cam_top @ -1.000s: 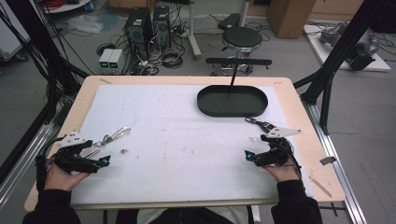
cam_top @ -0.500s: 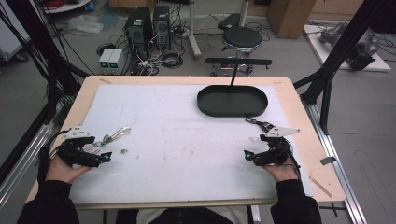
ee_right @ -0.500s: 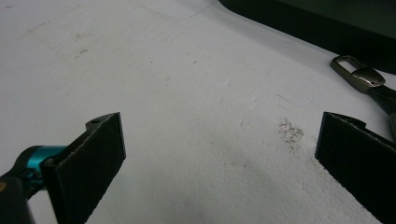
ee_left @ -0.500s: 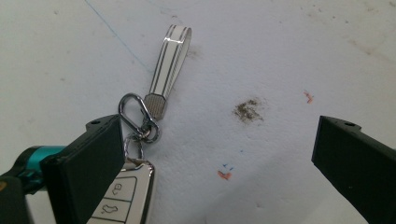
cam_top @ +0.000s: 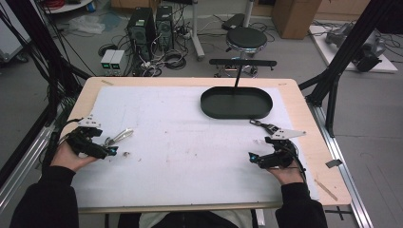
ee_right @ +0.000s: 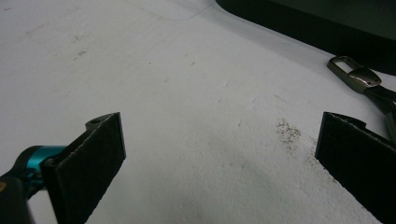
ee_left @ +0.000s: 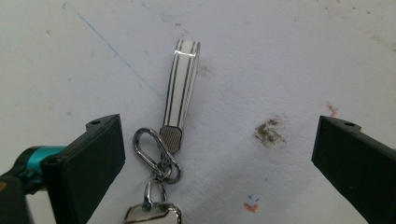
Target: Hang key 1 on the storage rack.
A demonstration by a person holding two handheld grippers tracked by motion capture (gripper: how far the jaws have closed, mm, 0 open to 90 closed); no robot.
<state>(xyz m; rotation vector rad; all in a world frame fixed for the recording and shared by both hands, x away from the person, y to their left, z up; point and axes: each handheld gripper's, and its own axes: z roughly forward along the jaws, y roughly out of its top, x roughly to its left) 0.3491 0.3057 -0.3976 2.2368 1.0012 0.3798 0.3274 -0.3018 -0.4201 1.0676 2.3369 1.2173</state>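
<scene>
From the high view I saw the bench (cam_top: 304,118) covered by a white mat (cam_top: 190,142), with a dark oval tray (cam_top: 236,102) resting toward the far right part of the mat. My left gripper (cam_top: 110,151) sat near the bench's left edge, held in the person's left hand (cam_top: 71,154), and my right gripper (cam_top: 252,156) sat near the right edge toward the near side, held in the right hand (cam_top: 285,171).

In the left gripper view, the jaws stood wide apart, holding nothing. Between them, closer to the left jaw, lay a keychain: a white strap (ee_left: 181,88) with dark stripes, a silver carabiner clip (ee_left: 152,151) joined to rings, and a metal piece (ee_left: 152,214) at the bottom edge of the view. The clip lay just beside the left jaw; I could not tell whether they touched. A dark smudge (ee_left: 269,131) marked the mat between the strap and the right jaw.

In the right gripper view, the jaws were likewise spread wide, empty, over bare mat. A second keychain's bronze-grey clip (ee_right: 355,74) lay just beyond the right jaw, near the tray's rim (ee_right: 299,28). From above, that keychain (cam_top: 268,127) lay between the tray and the right gripper.
</scene>
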